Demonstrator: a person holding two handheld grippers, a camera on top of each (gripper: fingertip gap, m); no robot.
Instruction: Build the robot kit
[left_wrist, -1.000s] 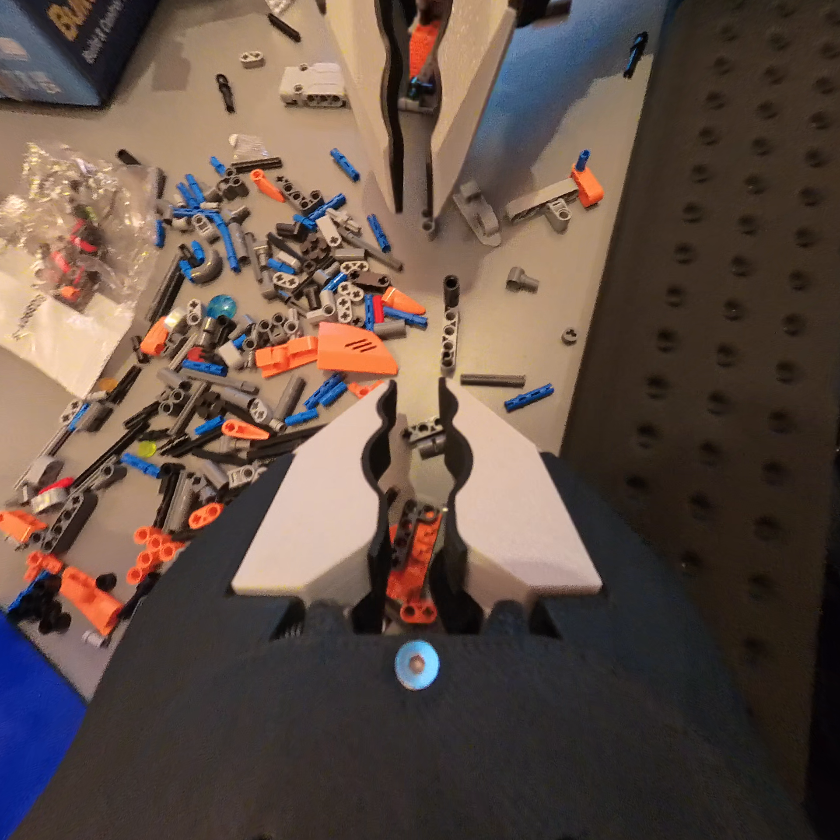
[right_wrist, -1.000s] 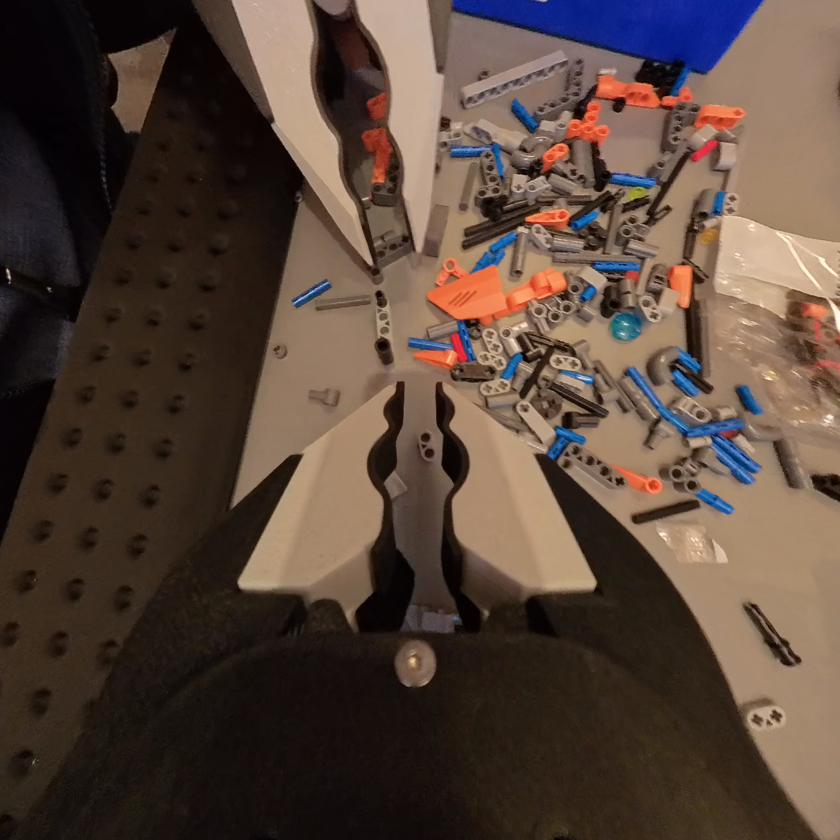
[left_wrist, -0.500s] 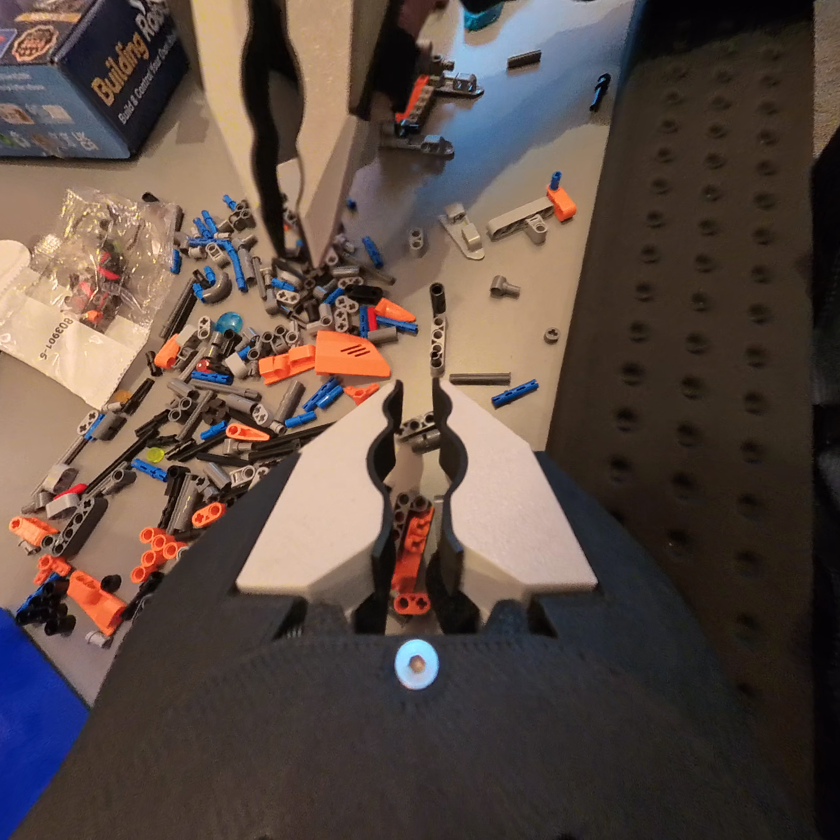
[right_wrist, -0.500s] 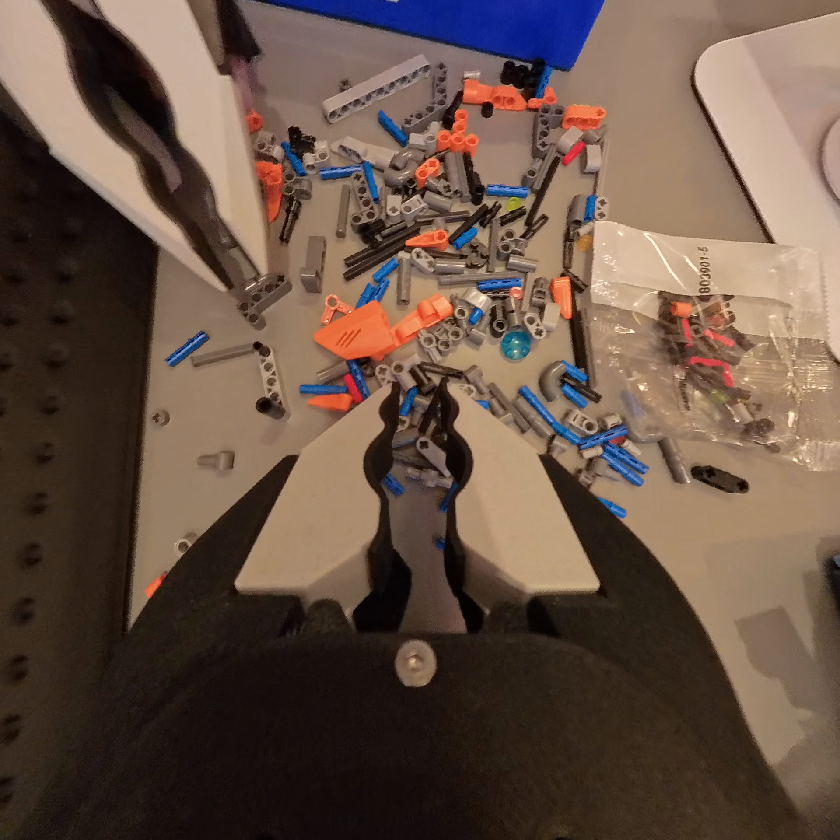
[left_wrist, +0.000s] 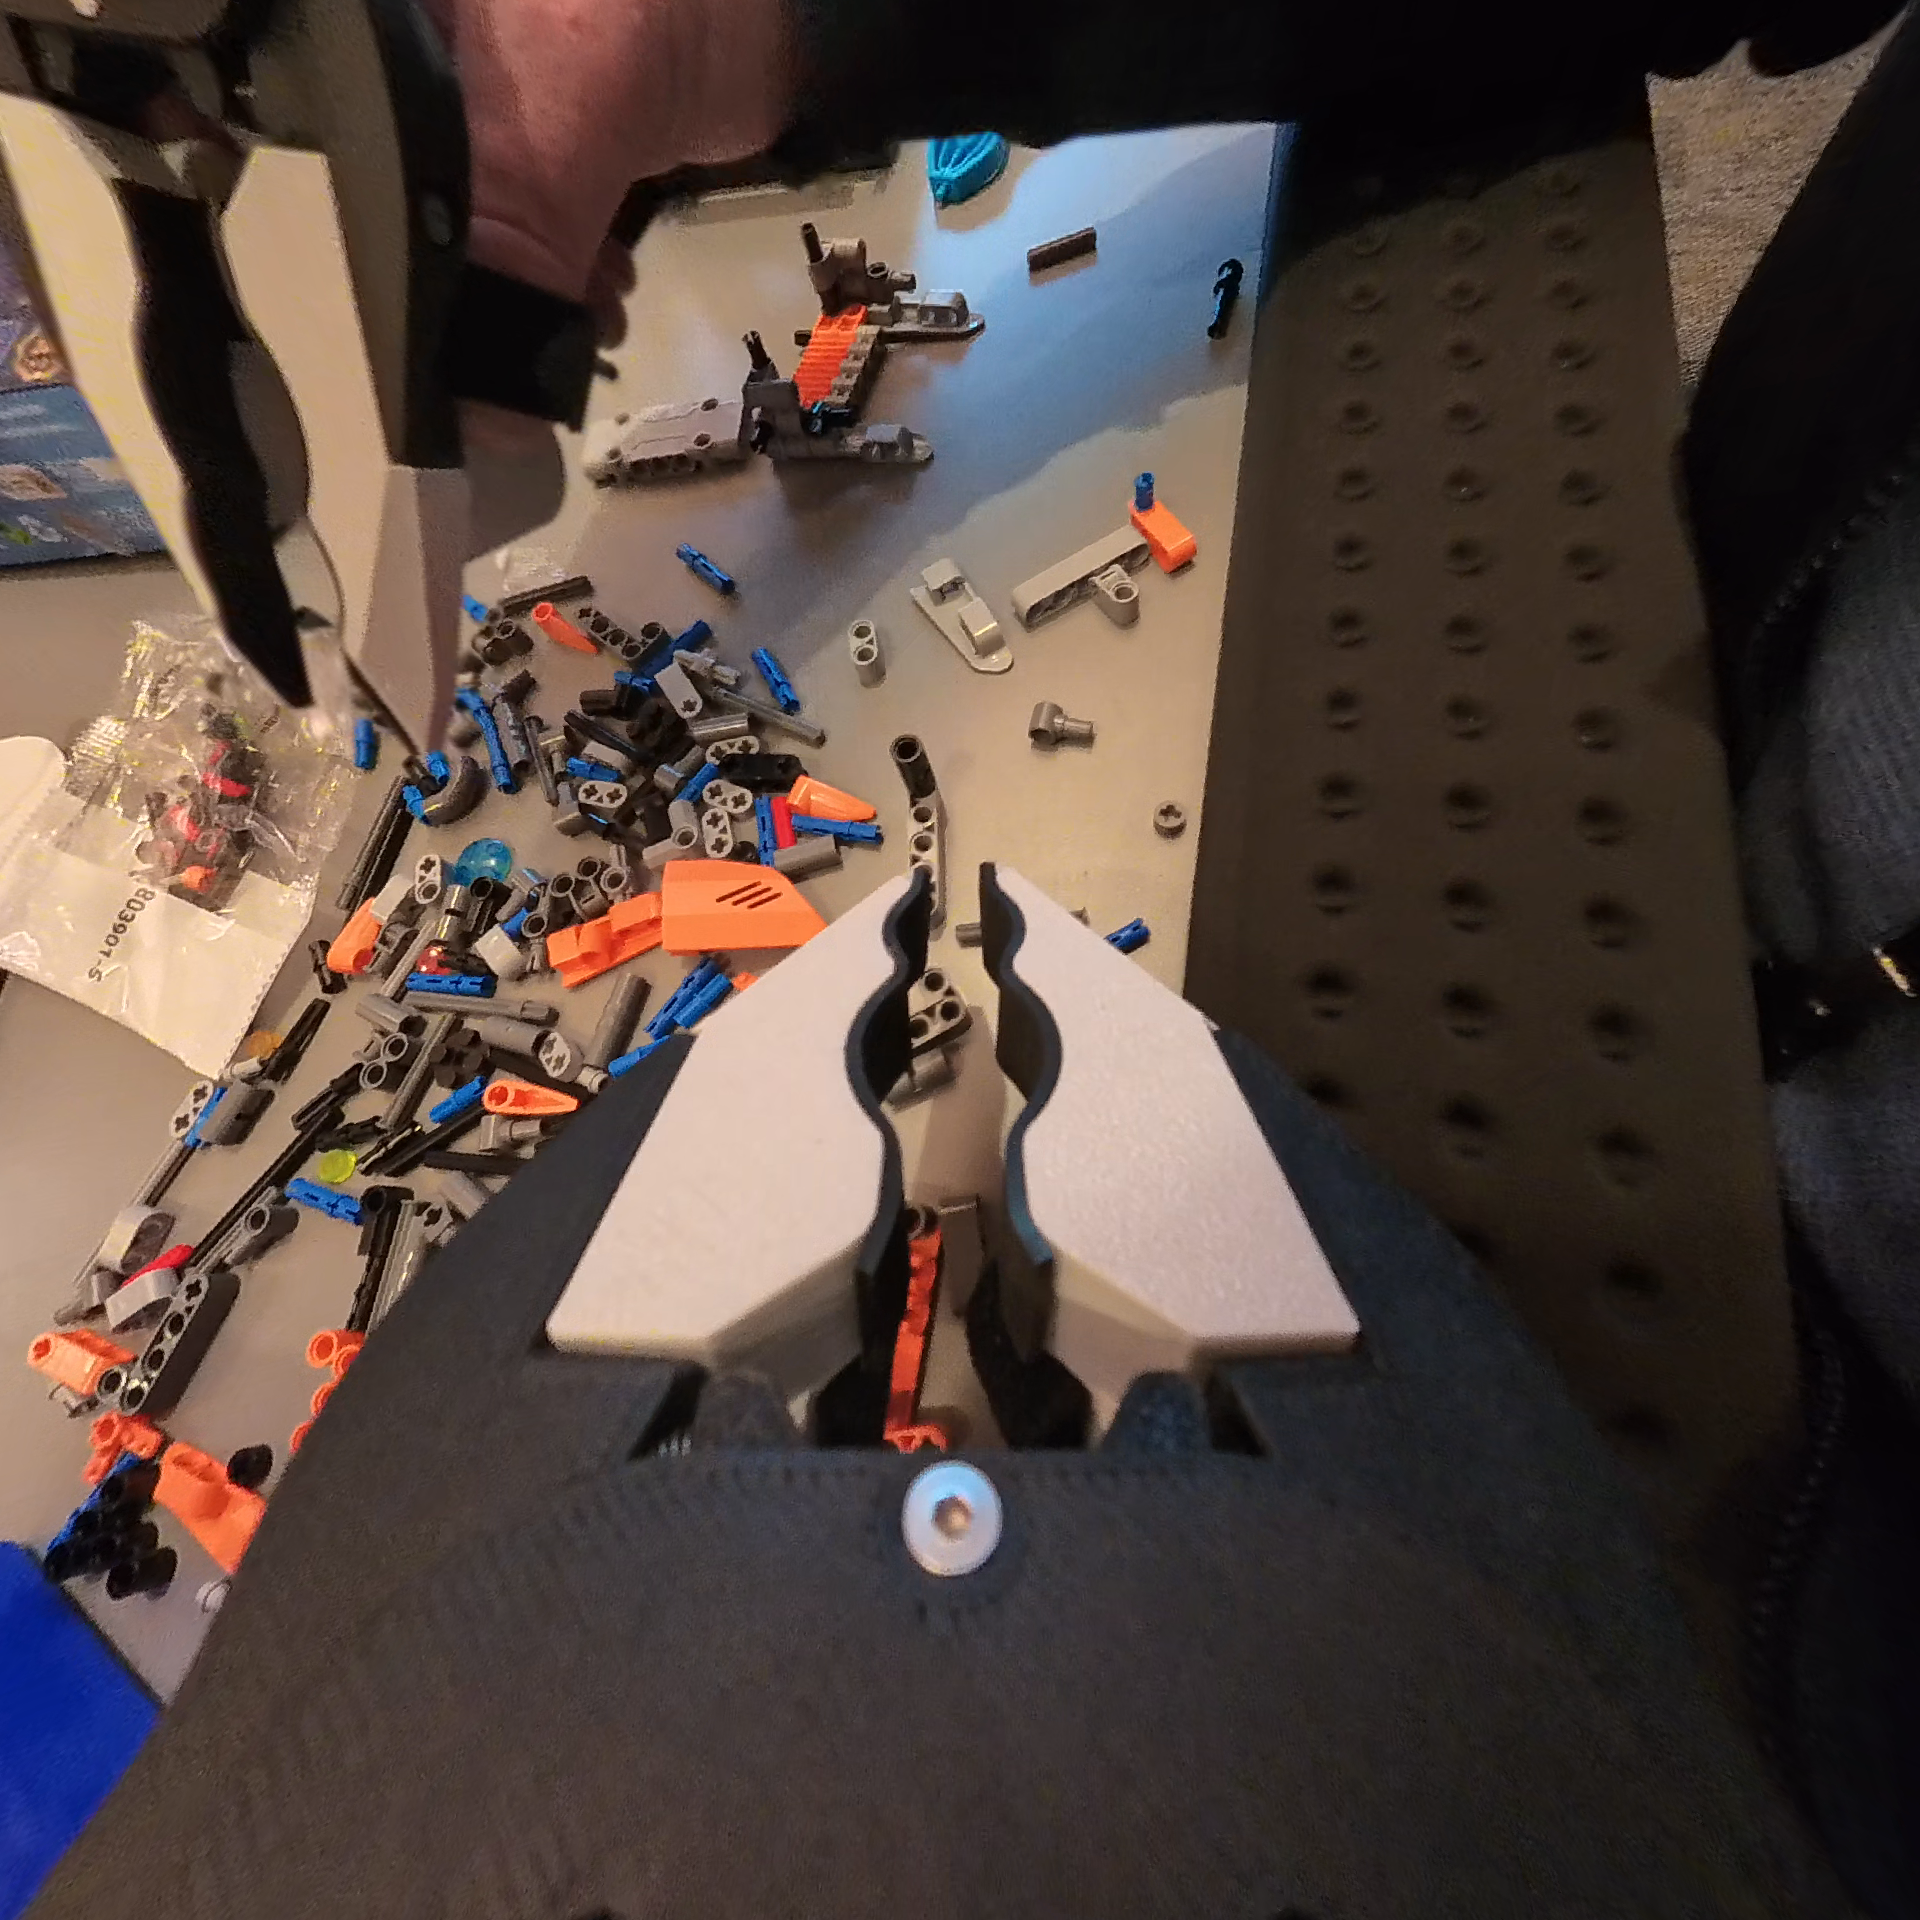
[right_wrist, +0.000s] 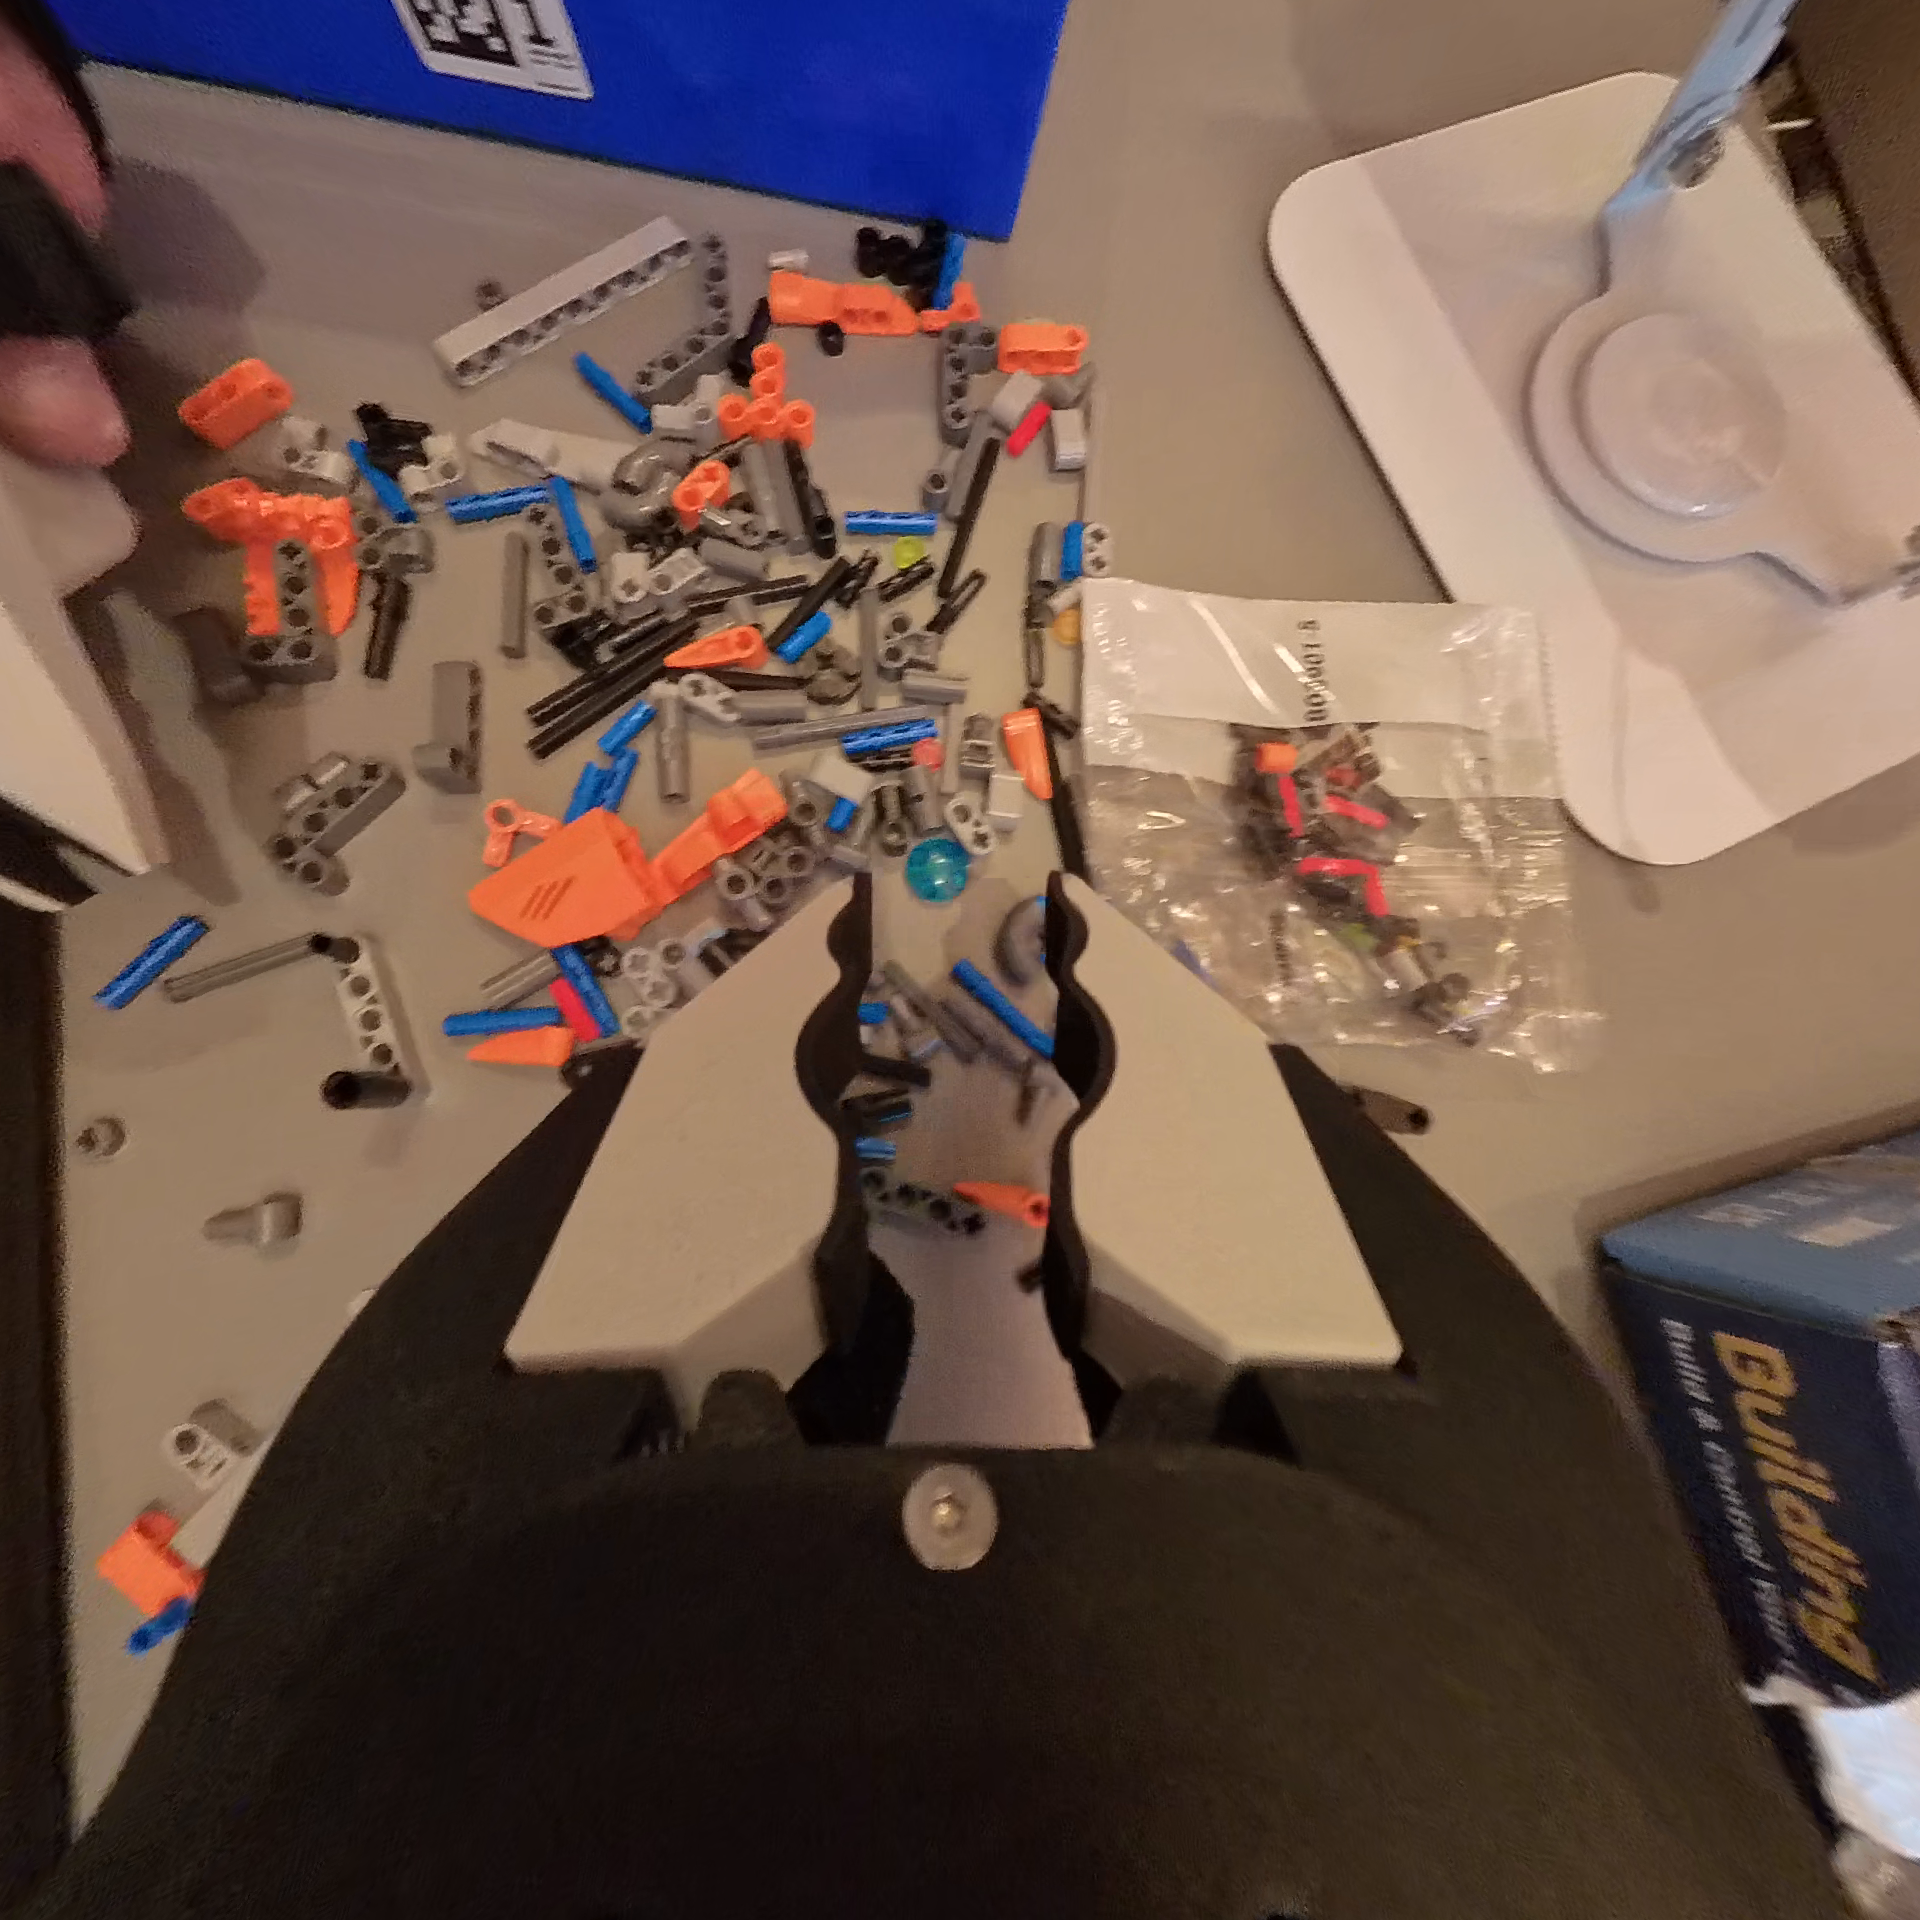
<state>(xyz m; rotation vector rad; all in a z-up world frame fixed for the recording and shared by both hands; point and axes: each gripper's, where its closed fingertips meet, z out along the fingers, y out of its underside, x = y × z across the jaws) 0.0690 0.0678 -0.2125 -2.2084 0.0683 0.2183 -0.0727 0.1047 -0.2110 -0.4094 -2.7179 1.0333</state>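
- The left tool (left_wrist: 948, 894) stands with a narrow gap at its tips; an orange and black piece (left_wrist: 918, 1320) sits deep between its fingers, mostly hidden, and I cannot tell if it is gripped.
- The right tool (right_wrist: 954, 894) is spread wide and grasps nothing, above the heap of small pieces (right_wrist: 727, 644) on the grey surface (right_wrist: 1195, 416).
- A clear bag (right_wrist: 1320, 821) lies just beside its right finger.
- The printed box (right_wrist: 1787, 1455) is cut off at the edge.
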